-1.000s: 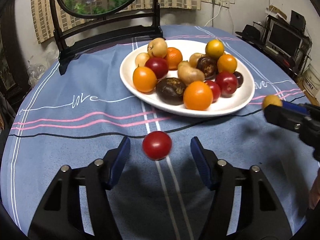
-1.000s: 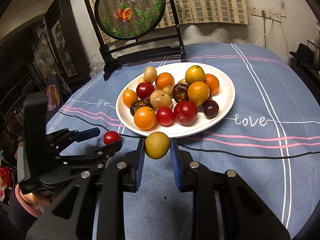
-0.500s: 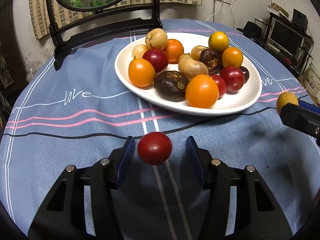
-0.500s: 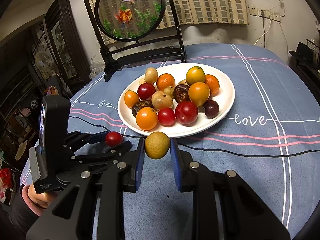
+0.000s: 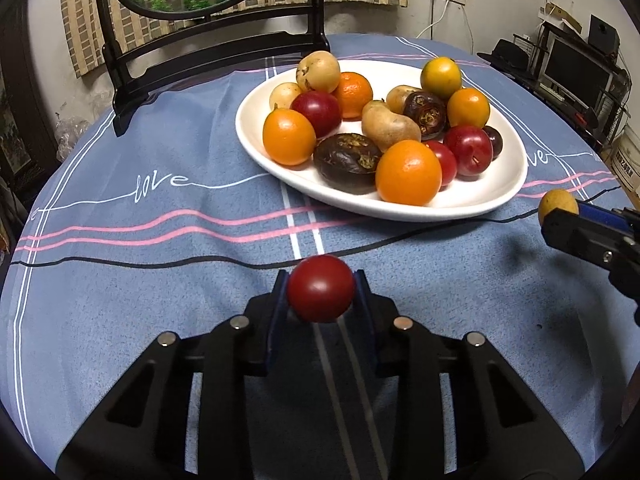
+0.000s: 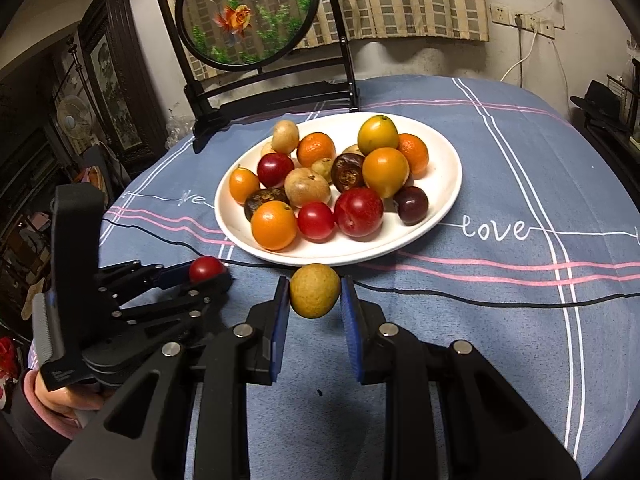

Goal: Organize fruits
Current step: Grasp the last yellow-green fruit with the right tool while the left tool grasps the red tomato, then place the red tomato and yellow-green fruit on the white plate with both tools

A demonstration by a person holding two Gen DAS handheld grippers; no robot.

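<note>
Fingers of the left gripper (image 5: 321, 289) pinch a smooth red tomato (image 5: 321, 288); right gripper (image 6: 315, 297) fingers clamp a round, matte yellow-brown fruit (image 6: 315, 296).

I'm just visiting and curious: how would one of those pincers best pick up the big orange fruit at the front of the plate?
Grip the orange fruit across its round middle, coming from above: it sits at the white plate's near rim, with the dark fruit and a red one crowding its sides.
</note>
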